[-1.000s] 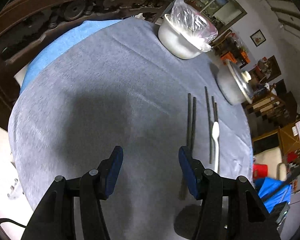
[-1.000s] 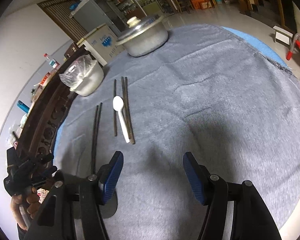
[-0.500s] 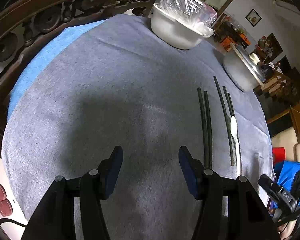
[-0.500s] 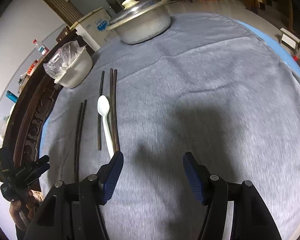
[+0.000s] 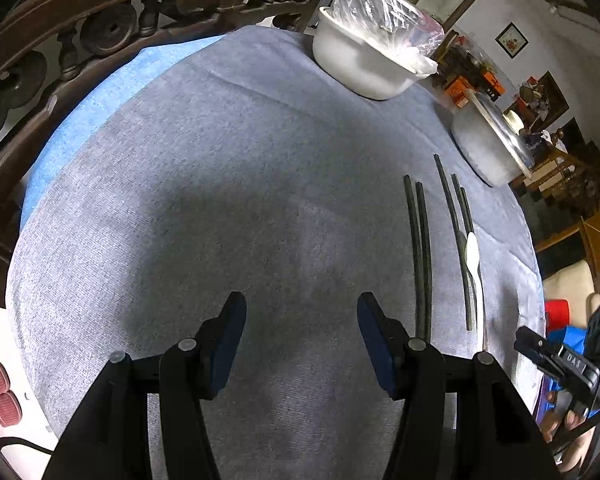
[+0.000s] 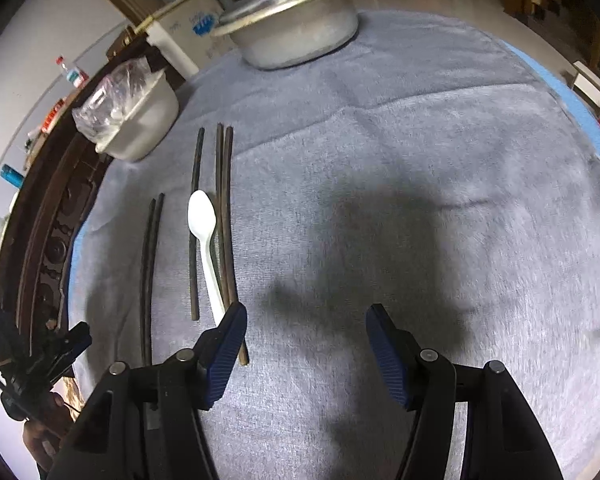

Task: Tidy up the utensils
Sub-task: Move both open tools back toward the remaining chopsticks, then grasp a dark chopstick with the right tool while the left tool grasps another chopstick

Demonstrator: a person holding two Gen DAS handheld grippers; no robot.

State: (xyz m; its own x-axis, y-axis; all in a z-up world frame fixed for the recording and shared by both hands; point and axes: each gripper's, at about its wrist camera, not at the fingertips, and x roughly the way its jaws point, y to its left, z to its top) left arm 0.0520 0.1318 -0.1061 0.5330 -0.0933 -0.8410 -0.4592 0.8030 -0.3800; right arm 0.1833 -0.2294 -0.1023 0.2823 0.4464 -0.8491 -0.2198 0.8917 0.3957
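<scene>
Grey cloth covers the round table, with a blue layer showing at its rim. Five dark chopsticks lie roughly parallel on it: a pair nearest the carved wooden rail, a single stick, then a white spoon with its bowl toward the far edge, touching another pair. At the far edge stand a white bowl holding a plastic bag and a lidded metal pot. The left gripper hovers over bare cloth, jaws spread and empty, chopsticks just to its right. The right gripper is likewise spread and empty, its left finger over the near ends of the spoon and adjoining pair.
</scene>
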